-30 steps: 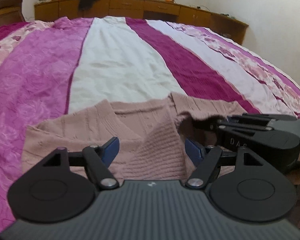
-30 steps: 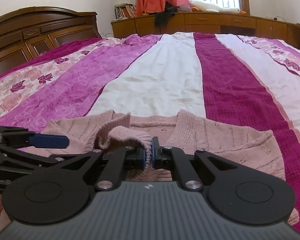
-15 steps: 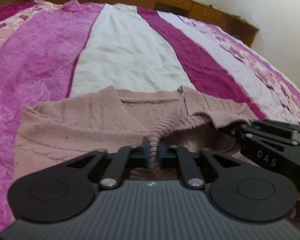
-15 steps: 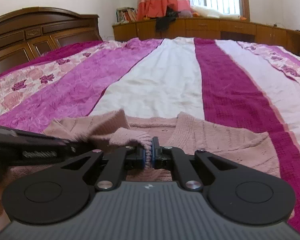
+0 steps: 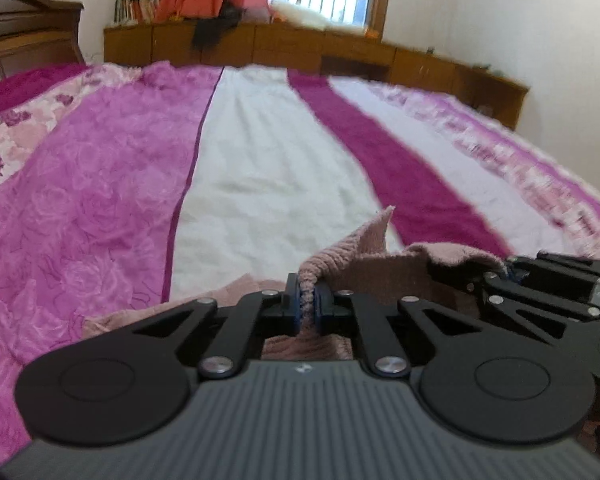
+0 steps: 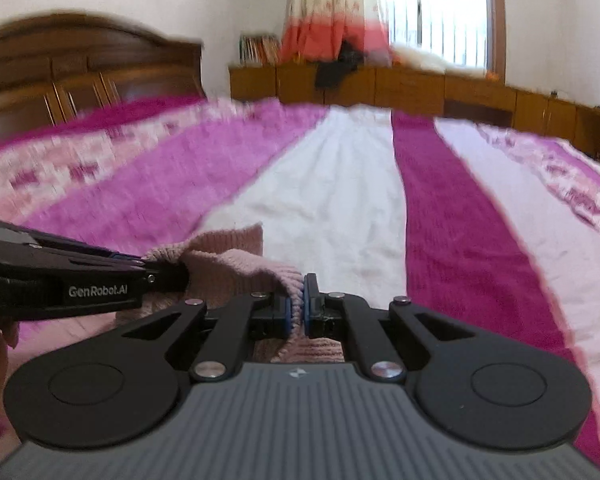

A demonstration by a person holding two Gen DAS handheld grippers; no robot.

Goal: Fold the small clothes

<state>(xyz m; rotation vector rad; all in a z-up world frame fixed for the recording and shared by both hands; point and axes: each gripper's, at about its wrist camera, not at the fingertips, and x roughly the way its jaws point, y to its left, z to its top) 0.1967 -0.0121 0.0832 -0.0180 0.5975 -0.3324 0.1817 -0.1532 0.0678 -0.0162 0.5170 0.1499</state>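
A dusty-pink knitted sweater (image 5: 364,252) is lifted off the striped bedspread (image 5: 260,160). My left gripper (image 5: 306,300) is shut on a ribbed edge of it. My right gripper (image 6: 297,304) is shut on another ribbed edge of the sweater (image 6: 236,264). The two grippers are close side by side; the right one shows in the left wrist view (image 5: 512,276) and the left one in the right wrist view (image 6: 148,264). Most of the sweater hangs below, hidden by the gripper bodies.
The bed is wide, with pink, white and magenta stripes (image 6: 440,208). A dark wooden headboard (image 6: 80,64) stands at the left. Low wooden cabinets (image 5: 340,52) run along the far wall under a window with a curtain (image 6: 324,8).
My left gripper closed on the sweater's ribbed edge. Both grippers then rose together, lifting the sweater off the bed; the views now look further across the bed.
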